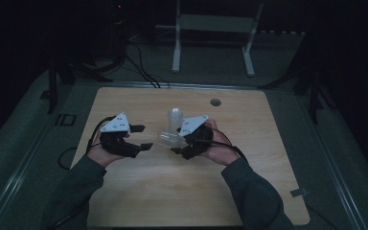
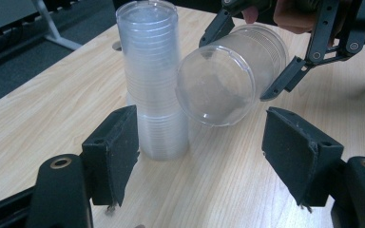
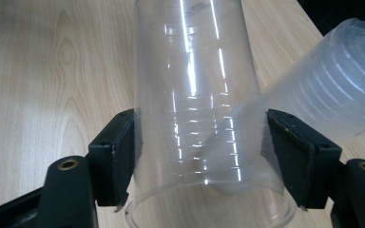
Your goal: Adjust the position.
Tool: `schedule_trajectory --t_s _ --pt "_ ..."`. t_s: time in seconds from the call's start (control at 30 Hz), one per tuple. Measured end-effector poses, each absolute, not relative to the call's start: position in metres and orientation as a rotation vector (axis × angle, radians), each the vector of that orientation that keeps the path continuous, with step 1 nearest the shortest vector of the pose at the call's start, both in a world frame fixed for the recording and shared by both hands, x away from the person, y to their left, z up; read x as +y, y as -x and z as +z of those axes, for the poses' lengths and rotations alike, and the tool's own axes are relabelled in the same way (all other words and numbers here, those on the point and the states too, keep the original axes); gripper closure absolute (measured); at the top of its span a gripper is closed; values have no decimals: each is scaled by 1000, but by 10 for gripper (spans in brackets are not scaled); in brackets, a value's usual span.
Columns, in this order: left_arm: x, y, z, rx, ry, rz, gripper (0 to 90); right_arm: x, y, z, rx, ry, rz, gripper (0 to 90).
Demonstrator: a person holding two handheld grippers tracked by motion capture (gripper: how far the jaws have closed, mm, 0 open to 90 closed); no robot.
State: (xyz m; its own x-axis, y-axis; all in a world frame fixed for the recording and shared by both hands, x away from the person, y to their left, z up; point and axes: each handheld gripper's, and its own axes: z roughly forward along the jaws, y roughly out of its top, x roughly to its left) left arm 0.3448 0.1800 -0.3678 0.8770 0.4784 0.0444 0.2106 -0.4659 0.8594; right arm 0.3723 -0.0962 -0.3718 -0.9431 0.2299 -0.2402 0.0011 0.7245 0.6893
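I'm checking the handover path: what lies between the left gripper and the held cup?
Nothing but bare table; the left gripper view shows left gripper open, facing the cup.

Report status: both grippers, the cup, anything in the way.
Right gripper shut on clear cup, held sideways. Left gripper open, nothing between its jaws, facing cup. Cup stack upright right beside held cup.

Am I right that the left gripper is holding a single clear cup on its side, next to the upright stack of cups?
Not quite: the right gripper holds the clear cup on its side; the left gripper is open and holds nothing. The stack of cups does stand upright beside it, as the left gripper view shows.
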Motion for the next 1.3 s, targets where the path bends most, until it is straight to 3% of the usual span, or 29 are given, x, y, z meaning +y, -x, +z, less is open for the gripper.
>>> schedule_trajectory --t_s 1.3 --pt "160 -341 -367 428 -2287 460 282 -82 -371 -379 2678 -82 883 312"
